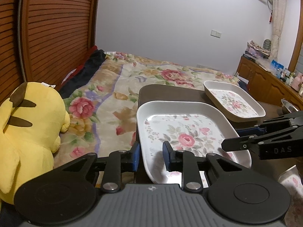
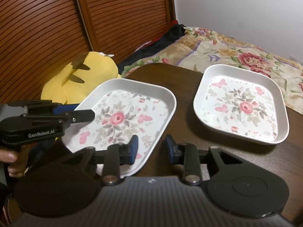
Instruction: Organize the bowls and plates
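Two white square plates with a pink rose print sit on a dark brown table [image 2: 181, 98]. The near plate [image 1: 185, 132] [image 2: 128, 113] reaches past the table's left edge. My left gripper [image 1: 151, 155] [image 2: 79, 111] is shut on its left rim, one blue pad outside the wall and one inside. My right gripper [image 2: 151, 147] [image 1: 240, 137] is shut on the opposite rim in the same way. The far plate [image 1: 234, 102] [image 2: 240, 104] lies flat on the table, apart from both grippers.
A yellow plush toy [image 1: 28, 128] [image 2: 79, 79] lies left of the table on a floral bedspread [image 1: 117, 87]. A slatted wooden headboard [image 1: 53, 28] stands behind it. A metal bowl [image 1: 287, 104] and a cluttered wooden cabinet [image 1: 265, 77] are at the right. A hand [image 2: 11, 158] holds the left gripper.
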### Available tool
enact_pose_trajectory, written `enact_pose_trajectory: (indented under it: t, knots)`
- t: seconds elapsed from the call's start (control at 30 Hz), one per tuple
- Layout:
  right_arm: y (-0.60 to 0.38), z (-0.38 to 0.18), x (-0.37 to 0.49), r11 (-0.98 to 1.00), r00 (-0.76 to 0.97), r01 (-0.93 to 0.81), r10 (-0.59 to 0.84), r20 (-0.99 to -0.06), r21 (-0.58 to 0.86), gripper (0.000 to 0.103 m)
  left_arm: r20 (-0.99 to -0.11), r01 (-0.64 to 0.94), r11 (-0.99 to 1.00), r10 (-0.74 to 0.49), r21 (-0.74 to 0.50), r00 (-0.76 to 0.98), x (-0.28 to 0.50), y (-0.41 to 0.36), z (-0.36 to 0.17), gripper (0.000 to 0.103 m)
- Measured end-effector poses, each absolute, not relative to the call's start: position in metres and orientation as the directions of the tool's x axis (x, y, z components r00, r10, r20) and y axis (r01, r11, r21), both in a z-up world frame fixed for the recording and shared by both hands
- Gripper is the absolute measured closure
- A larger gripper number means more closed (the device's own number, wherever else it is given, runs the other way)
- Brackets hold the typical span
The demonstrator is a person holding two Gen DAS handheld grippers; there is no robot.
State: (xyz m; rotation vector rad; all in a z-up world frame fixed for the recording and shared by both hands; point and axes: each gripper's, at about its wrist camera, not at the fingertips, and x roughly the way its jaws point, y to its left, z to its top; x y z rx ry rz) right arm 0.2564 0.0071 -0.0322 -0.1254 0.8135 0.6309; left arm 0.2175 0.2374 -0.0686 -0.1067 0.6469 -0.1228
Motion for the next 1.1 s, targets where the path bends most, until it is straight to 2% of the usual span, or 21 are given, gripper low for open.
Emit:
enact_pose_trajectory:
  t: [0.07,0.23,0.47,1.1]
  knots:
    - [0.008,-0.032,0.257,0.808,0.513,-0.575,0.478,-0.713,0.129,0.08,-0.594,0.081,0.987,-0.147,-0.136,0.791,0.217,0.236,-0.069,0.075]
    - [0.009,-0.033,0.256,0.805,0.517,-0.581,0.477,-0.711,0.119,0.081,-0.595,0.076,0.988,-0.143,-0.137,0.791,0.216,0.236,-0.069,0.077]
    - [0.005,-0.032,0.257,0.808,0.512,-0.575,0.476,-0.715,0.126,0.087,-0.603,0.066,0.99,-0.13,-0.128,0.787,0.212,0.233,-0.066,0.077]
    - [-0.019,-0.011,0.234,0.81,0.54,-0.569,0.501,-0.676,0.145,0.088,-0.57,0.091,0.991,-0.131,-0.098,0.811,0.189,0.217,-0.044,0.077]
